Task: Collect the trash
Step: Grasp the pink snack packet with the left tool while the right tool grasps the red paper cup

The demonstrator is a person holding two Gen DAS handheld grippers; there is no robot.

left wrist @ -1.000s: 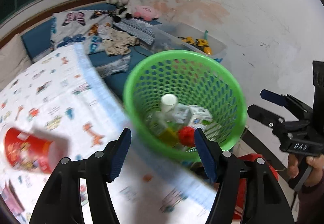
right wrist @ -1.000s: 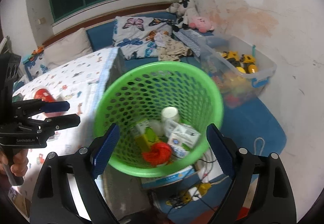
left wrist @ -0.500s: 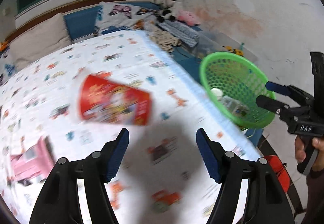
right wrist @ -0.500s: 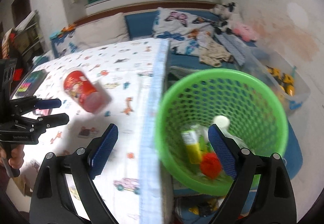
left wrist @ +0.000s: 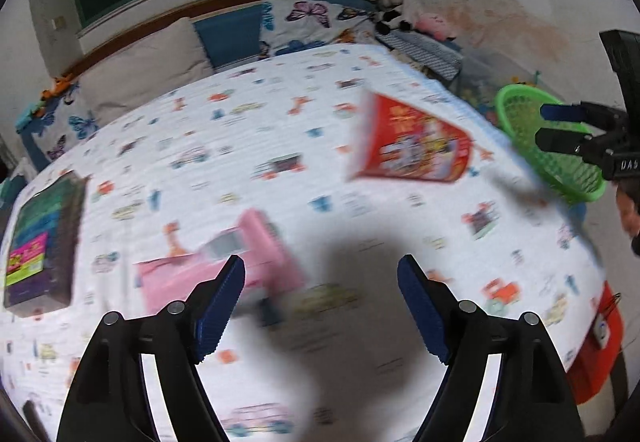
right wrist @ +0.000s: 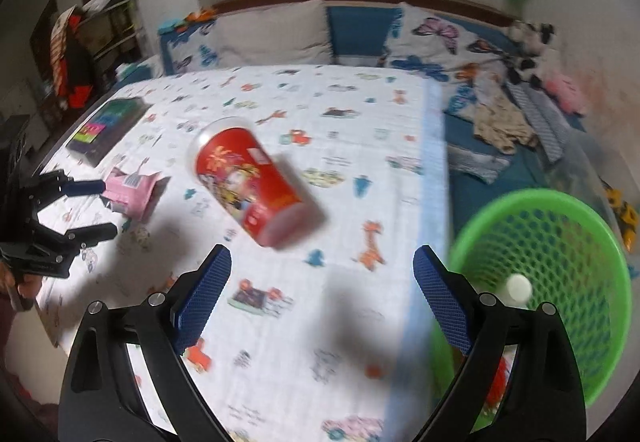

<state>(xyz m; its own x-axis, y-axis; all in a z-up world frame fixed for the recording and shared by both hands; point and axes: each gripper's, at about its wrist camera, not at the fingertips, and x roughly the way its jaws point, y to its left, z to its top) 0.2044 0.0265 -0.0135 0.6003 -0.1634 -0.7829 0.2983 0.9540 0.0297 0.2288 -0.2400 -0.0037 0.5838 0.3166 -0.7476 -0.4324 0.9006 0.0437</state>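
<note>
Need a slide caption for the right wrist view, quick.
Open right tongs above patterned bedspread, facing a tipped red cup, green basket at right.

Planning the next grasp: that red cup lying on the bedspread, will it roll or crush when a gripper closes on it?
The red cup lies on its side on the soft printed bedspread, so a nudge would probably roll it, curving because it tapers. It looks like a thin, empty disposable cup: likely light and easily dented. Its glossy wall may slip between pads; grip gently across the middle.
</note>
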